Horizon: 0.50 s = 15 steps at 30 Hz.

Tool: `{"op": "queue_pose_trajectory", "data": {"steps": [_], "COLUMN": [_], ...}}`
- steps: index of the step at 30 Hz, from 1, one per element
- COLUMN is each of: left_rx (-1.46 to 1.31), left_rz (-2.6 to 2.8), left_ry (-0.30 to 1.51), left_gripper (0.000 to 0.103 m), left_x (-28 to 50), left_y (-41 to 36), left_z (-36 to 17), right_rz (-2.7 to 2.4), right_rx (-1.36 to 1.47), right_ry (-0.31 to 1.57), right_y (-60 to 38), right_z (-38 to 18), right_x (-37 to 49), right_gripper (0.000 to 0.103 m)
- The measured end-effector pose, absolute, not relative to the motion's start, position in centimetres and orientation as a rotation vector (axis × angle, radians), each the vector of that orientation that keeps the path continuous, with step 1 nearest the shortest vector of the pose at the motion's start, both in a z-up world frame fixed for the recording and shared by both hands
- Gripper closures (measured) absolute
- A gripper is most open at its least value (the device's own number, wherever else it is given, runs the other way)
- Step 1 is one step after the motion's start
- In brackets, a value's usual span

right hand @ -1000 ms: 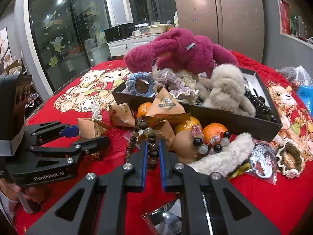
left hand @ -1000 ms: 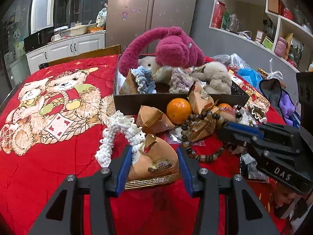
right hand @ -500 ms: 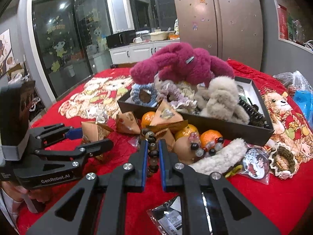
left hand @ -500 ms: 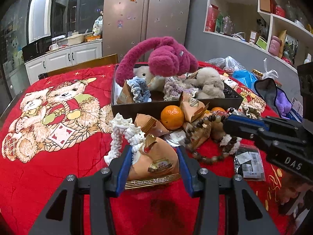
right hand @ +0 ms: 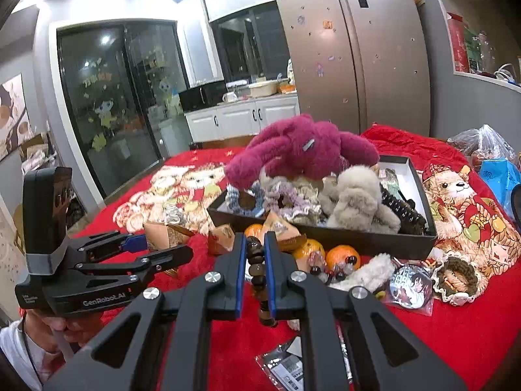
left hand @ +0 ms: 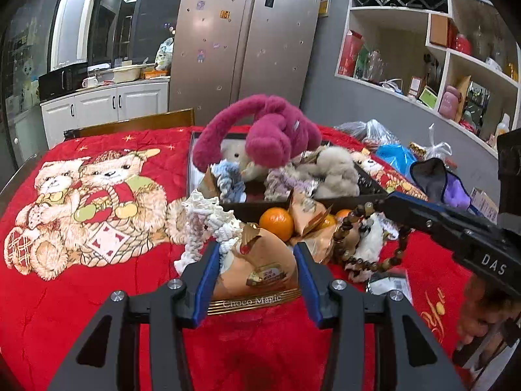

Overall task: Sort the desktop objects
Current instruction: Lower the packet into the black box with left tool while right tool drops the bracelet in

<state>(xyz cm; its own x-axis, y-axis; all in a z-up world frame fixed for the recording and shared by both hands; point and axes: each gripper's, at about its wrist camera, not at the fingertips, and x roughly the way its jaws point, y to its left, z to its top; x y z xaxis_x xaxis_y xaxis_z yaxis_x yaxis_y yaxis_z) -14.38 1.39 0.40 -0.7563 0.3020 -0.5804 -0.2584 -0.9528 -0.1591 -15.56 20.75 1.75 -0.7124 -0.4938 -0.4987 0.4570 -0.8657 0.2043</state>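
Left gripper (left hand: pixel 255 262) clamps chocolate pack (left hand: pixel 259 268); right gripper (right hand: pixel 254 254) pinching bead bracelet (right hand: pixel 259 280); both now lifted higher, ready for box (right hand: pixel 325 233).

magenta plush (left hand: pixel 276 137), orange tangerine (left hand: pixel 276 223), red blanket (left hand: pixel 97 293) printed with tan bears.

Black tray (right hand: pixel 342 238) floor buried under plush toys, barcode packet (right hand: pixel 286 366) cut off — print illegible
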Motion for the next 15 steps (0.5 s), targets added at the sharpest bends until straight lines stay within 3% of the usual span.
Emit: {"op": "queue_pose_trajectory", "data": {"steps": [15], "left_rx": [-0.923], "left_rz": [2.707], "left_ry": [0.016], "left_gripper": [0.056], "left_x": [-17.5], "left_y": [3.2], "left_z": [3.3], "right_rz": [-2.581], "right_rx": [0.699], "right_ry": [-0.105], "right_y": [20.6], "right_z": [7.1], "right_x": [-17.9], "right_gripper": [0.092]}}
